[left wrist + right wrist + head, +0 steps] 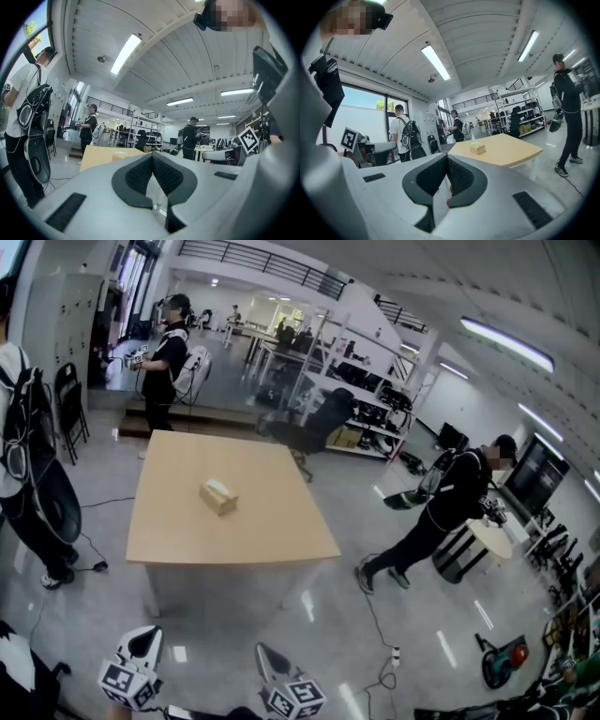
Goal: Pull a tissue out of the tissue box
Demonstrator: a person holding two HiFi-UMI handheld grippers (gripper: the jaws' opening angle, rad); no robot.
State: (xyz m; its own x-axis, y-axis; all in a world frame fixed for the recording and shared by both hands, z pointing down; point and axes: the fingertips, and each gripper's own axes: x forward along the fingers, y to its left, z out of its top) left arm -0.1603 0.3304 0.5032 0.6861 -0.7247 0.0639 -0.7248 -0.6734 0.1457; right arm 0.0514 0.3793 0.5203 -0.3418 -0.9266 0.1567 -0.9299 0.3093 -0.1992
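A small tan tissue box (217, 495) with a white tissue showing at its top sits near the middle of a light wooden table (272, 531). Both grippers are well short of the table, at the bottom of the head view. My left gripper (142, 639) and my right gripper (268, 658) point toward it. In the left gripper view the jaws (152, 157) are closed together with nothing between them, and the box (120, 154) is far ahead. The right gripper (446, 157) is likewise shut and empty, with the box (477, 148) in the distance on the table (511, 152).
A person (167, 352) stands beyond the table's far edge. Another person (19, 474) with a backpack stands at its left, and a third person (445, 512) walks at the right. A cable (380, 634) lies on the glossy floor. Shelving and desks (356, 399) stand behind.
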